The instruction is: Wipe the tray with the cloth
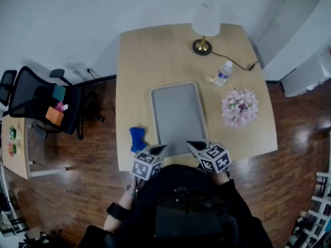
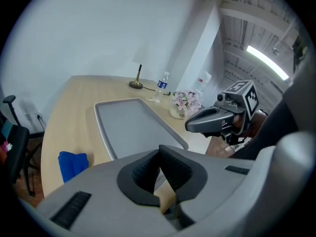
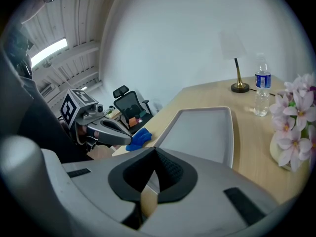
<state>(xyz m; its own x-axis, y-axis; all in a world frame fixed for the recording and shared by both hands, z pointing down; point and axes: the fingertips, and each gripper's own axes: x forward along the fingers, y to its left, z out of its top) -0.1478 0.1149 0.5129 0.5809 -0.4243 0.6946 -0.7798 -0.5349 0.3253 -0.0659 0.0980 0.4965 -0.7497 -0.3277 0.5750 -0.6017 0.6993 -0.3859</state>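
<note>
One blue cloth (image 1: 137, 138), just beside grey tray (image 1: 177, 119)

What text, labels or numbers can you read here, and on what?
Water bottle label: blue band, print too small to read.
Marker cubes: black-and-white square codes, no letters or digits.
Flower vase: dark mark, too blurred to read.
Nothing else bears text.

Pale grey on the tray (image 1: 177, 115), bright blue on the cloth (image 1: 137, 138), light wood grain across the table (image 1: 139, 61). Pink and white in the flowers (image 1: 239, 107); white on the lamp (image 1: 205, 22) shade, brass at its base. Grey on the left gripper (image 1: 163, 148) and right gripper (image 1: 190, 144), black-and-white square markers on each. Dark reddish-brown for the floor (image 1: 289, 154).
</note>
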